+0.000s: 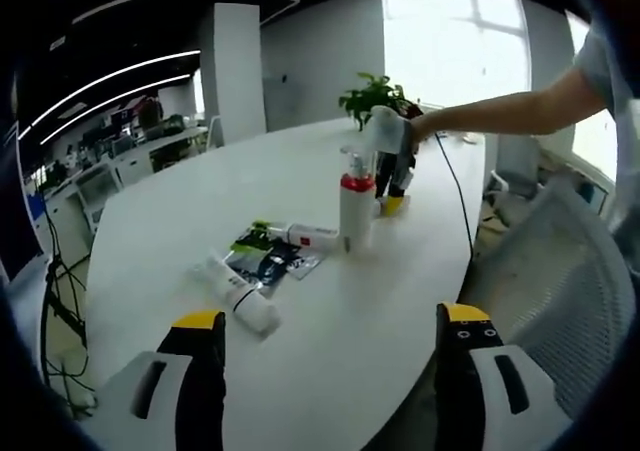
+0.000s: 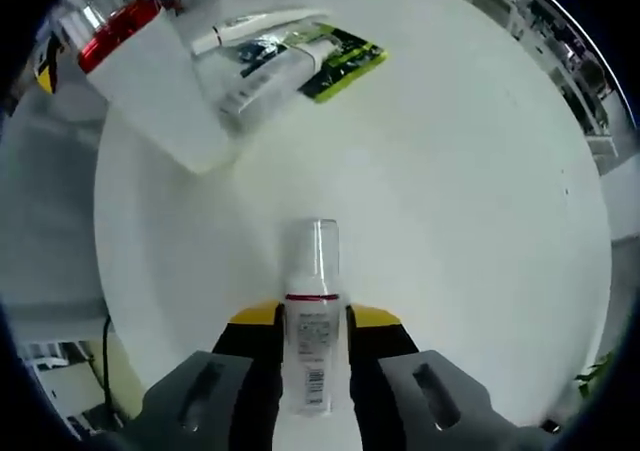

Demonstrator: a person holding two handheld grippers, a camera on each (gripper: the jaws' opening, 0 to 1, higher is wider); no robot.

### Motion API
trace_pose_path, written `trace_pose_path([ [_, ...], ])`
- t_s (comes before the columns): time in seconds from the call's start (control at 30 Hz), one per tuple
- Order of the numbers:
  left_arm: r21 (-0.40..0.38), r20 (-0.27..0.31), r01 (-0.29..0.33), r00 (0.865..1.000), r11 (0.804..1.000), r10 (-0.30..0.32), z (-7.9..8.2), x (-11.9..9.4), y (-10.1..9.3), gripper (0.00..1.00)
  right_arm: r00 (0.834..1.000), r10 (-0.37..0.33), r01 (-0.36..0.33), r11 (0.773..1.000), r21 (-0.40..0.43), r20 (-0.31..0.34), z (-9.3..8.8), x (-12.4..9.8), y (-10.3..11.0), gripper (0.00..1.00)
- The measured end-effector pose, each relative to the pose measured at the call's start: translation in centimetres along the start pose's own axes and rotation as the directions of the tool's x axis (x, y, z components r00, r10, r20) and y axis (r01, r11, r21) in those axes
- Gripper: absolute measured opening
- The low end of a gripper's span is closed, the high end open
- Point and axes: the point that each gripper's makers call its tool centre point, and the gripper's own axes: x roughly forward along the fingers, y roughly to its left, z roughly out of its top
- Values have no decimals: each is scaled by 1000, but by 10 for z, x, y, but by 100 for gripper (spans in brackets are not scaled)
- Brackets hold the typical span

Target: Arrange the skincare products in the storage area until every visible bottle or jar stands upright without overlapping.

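White oval table [image 1: 300, 171] in an open office. Left gripper [image 1: 330, 346] low at the near edge, jaws spread wide, nothing between them.

Middle of the table: tall white pump bottle [image 1: 356, 209] with a red collar, standing upright. Left of it, lying flat: a small white tube [image 1: 312, 234] with a red label, its end just beside the bottle's base; a green-and-black sachet [image 1: 256, 237]; a dark sachet [image 1: 278, 261]. The sachets and tube lie close together, partly overlapping. Nearer, a white tube [image 1: 240, 299] lies on its side, apart from that cluster.

Far side, just behind the pump bottle: right gripper [image 1: 392, 176], held by a person's hand [image 1: 420, 126], down at the tabletop. Potted plant [image 1: 378, 95] beyond it.

Right gripper view: right gripper [image 2: 316, 336] clamped on a small white bottle [image 2: 312, 321] with a clear cap and red band, cap end pointing away over the table. Pump bottle [image 2: 150, 76] at upper left, sachets [image 2: 300, 56] beside it.
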Motion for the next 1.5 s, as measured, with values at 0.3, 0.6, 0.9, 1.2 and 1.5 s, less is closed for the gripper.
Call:
trace_pose_path([
  [0.3, -63, 79, 58, 995, 996, -53, 14, -4, -8, 81, 996, -38, 28, 991, 132, 79, -2, 0, 3, 19],
  [0.6, -43, 81, 58, 995, 997, -55, 16, -4, -10, 78, 975, -23, -43, 957, 288, 222, 4, -14, 30, 19],
  [0.9, -82, 123, 93, 989, 992, -83, 23, -6, -15, 73, 914, 1, -184, 892, 412, 406, 16, -25, 52, 19],
  [1.2, -71, 99, 106, 990, 992, -99, 19, -3, -20, 69, 878, 5, -234, 876, 421, 478, 15, -37, 82, 19],
  [1.5, -156, 167, 226, 965, 962, -199, 32, 0, -37, 64, 820, 12, -280, 881, 383, 572, 32, -51, 115, 19],
])
